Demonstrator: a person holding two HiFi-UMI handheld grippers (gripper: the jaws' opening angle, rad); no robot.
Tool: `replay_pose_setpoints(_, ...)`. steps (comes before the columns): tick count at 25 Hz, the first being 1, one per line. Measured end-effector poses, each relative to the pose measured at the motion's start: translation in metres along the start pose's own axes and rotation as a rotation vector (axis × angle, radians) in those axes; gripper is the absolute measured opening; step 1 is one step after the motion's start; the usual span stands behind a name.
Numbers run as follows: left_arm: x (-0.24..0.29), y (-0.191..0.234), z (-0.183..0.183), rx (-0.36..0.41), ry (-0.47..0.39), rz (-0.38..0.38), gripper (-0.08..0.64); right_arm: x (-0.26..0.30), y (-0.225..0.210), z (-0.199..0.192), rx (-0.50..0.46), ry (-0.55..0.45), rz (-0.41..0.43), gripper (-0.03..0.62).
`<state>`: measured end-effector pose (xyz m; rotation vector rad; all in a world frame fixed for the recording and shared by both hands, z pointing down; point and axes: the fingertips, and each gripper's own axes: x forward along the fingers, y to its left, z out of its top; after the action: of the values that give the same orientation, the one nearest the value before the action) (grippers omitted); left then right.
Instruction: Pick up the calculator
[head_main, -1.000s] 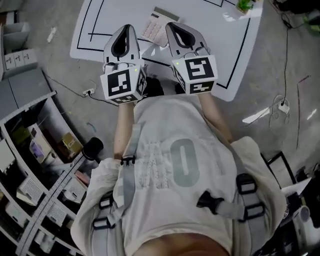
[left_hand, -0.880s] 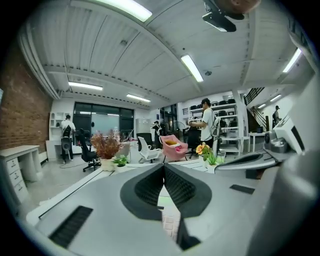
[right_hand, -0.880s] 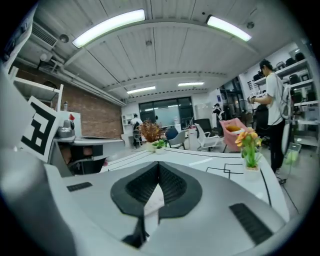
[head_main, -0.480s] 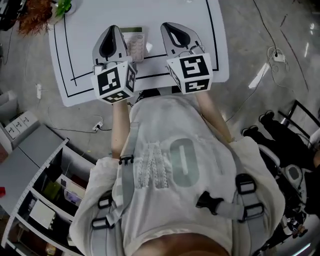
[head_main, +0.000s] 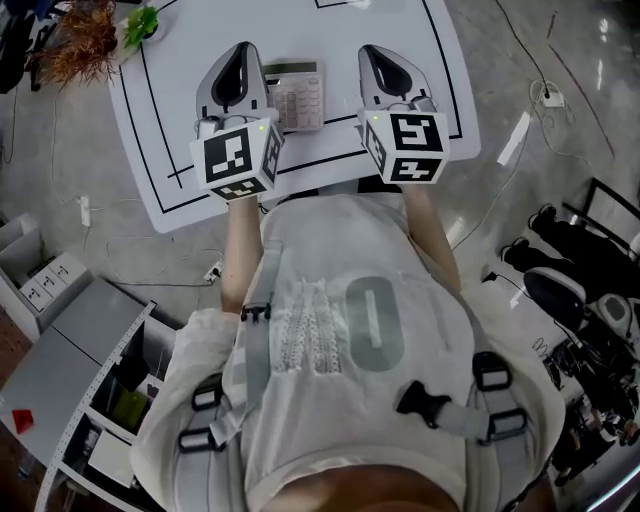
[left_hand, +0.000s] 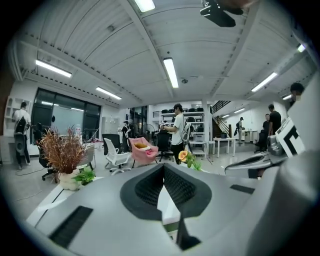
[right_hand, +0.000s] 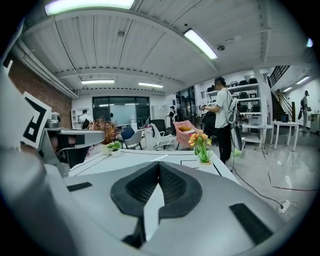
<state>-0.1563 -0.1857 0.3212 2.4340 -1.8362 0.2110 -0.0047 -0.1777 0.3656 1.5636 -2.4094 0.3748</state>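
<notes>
Nothing of the pick-up looks done yet. In the head view the calculator (head_main: 297, 95) lies flat on the white table (head_main: 160, 120) at the upper middle of the frame, in the gap between your 2 grippers. It sits closer to the left gripper (head_main: 245, 50), whose side edge meets the calculator's left edge in the picture. From above I cannot tell whether they touch. The right gripper (head_main: 376, 50) stands a little apart on the other side.

Both claws are clenched and empty. In the left gripper view the 2 jaw tips meet with only bare table showing below them, and the right gripper view shows the same. Each gripper view looks out across the room, not down at the table, and the calculator appears in neither.

By my judgement everything is left to do: choose 1 gripper, open its jaws, tip it down onto the calculator, close across its body, then lift it off the table.
</notes>
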Motion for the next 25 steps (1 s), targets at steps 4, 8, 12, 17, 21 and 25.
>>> replay_pose_setpoints(4, -0.007, 0.012, 0.001, -0.034, -0.018, -0.006, 0.021, -0.005, 0.001, 0.005, 0.001, -0.011, -0.048, 0.008)
replay_pose_setpoints(8, -0.013, 0.019, -0.003, -0.042, -0.013, -0.01, 0.021, -0.01, 0.003, 0.008, -0.011, -0.012, -0.072, 0.008)
replay_pose_setpoints(12, -0.017, 0.024, -0.005, -0.049, -0.019, -0.006, 0.021, -0.009, 0.006, 0.008, -0.019, -0.014, -0.075, 0.008)
replay_pose_setpoints(17, -0.027, 0.035, 0.007, -0.059, -0.083, 0.031, 0.022, -0.007, 0.013, 0.01, -0.035, -0.02, -0.06, 0.008)
replay_pose_setpoints(21, -0.029, 0.038, 0.02, -0.165, -0.129, -0.058, 0.13, -0.004, 0.017, 0.013, -0.036, -0.023, -0.043, 0.008)
replay_pose_setpoints(25, -0.032, 0.041, 0.042, -0.242, -0.224, -0.15, 0.379, -0.004, 0.021, 0.018, -0.04, -0.042, -0.045, 0.008)
